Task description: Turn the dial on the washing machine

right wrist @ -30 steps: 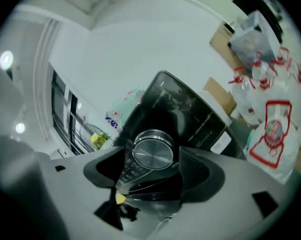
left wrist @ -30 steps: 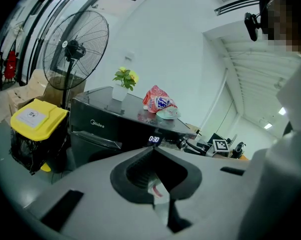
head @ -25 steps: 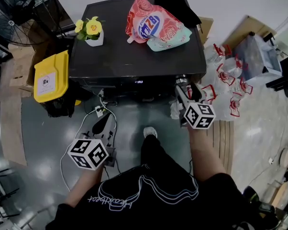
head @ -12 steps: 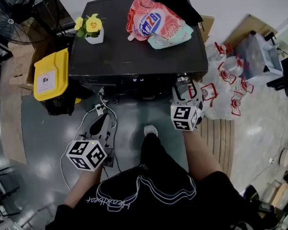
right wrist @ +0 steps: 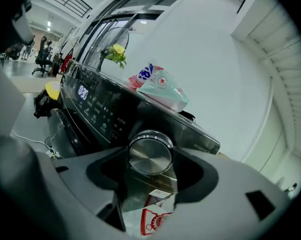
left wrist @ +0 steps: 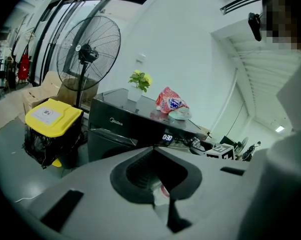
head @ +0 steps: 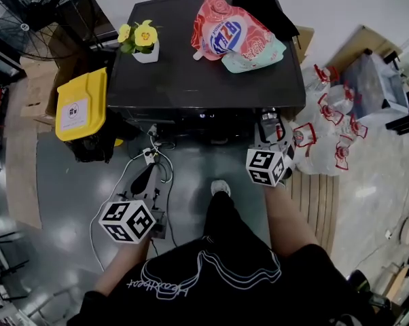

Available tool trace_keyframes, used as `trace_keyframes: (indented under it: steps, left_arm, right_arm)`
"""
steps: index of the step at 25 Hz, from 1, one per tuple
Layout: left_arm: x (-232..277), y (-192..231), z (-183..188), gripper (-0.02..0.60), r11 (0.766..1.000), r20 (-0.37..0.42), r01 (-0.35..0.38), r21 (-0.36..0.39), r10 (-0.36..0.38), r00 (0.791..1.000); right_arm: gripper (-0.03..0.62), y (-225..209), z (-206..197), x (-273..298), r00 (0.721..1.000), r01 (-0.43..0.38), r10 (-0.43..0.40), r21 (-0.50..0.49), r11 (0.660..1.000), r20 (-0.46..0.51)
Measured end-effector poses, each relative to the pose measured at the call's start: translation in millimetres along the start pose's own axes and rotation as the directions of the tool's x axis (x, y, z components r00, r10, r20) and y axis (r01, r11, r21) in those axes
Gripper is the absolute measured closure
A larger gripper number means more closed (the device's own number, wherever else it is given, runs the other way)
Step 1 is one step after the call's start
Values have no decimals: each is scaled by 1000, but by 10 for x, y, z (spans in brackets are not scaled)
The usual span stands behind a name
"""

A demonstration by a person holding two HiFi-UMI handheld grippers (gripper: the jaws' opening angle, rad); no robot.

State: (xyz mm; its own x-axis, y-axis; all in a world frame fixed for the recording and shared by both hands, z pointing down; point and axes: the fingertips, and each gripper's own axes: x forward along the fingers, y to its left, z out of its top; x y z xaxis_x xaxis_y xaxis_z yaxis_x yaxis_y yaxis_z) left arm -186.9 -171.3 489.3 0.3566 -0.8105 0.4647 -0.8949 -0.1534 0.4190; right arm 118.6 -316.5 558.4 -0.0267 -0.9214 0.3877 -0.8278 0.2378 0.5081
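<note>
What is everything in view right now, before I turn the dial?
washer: one, black, centre
dial: one, silver, washer front, right end
flower pot: one, yellow in white, washer top, left
pink bag: one, washer top, right
teal bag: one, beside pink bag
cloth: one, black, behind bags
bin: one, yellow, left of washer
fan: one, black, far left
bottles: several, clear, red labels, floor at right
left gripper: one, grey, shut, empty
right gripper: one, grey, jaws have just been closing, now gripping dial
</note>
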Motion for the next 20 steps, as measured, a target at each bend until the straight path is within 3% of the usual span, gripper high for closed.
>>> trace_keyframes:
  steps: [9,14,17,20]
  left_arm:
    - [-9,-14,-16,577,1000,-6,12,-5,-12,1000]
    - [-35,44,34,577,1000,11,-9,6,9,1000]
    - [-52,87,65,577,1000,20,-16,2,16,1000]
    - [-61,96,83,577,1000,26,-19,6,19,999]
  right_arm:
    - [312,5,-4,7,1000,-19,19,55,998,-6]
    - [312,-12,-13,10,999,-54,55,159,986,-1]
    - [312,-25,-21,6,996,-93,90,282,955,24]
    - [312,-48,-48,16,990,-139,130,429,892,51]
